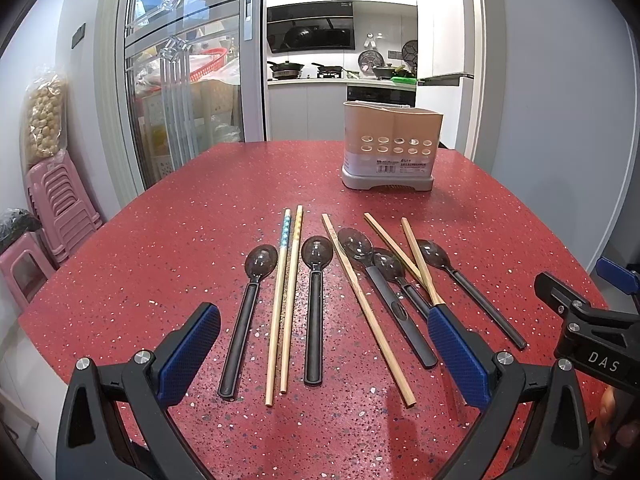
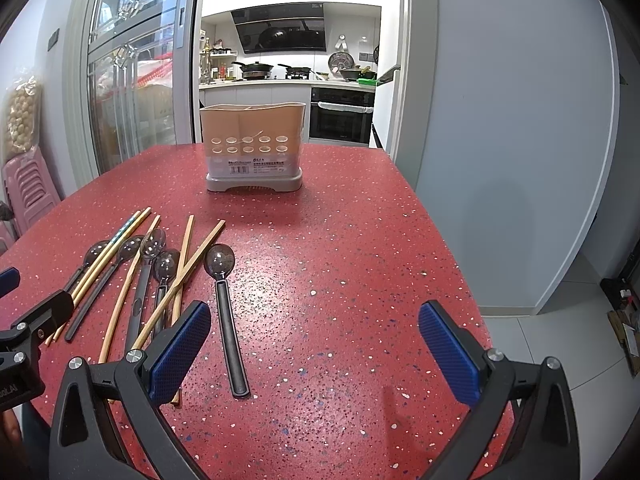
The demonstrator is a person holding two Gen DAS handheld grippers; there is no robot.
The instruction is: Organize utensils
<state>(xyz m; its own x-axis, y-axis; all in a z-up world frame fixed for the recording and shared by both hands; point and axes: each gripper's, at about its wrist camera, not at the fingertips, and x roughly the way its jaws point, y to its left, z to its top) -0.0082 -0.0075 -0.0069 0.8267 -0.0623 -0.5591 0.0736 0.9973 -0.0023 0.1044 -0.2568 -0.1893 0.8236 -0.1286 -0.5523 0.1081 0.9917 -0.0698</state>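
Both my left gripper (image 1: 324,354) and right gripper (image 2: 314,350) gape empty; spoons (image 1: 316,312) and chopsticks (image 1: 286,300) lie just ahead.

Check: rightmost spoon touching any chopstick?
Apart. In the right wrist view, red tabletop shows along the whole rightmost spoon, between it and the nearest chopstick.

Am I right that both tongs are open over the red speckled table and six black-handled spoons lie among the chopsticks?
Not quite: five black-handled spoons lie there, as the left wrist view shows. Both the left tongs and right tongs are open over the red speckled table, among wooden chopsticks.
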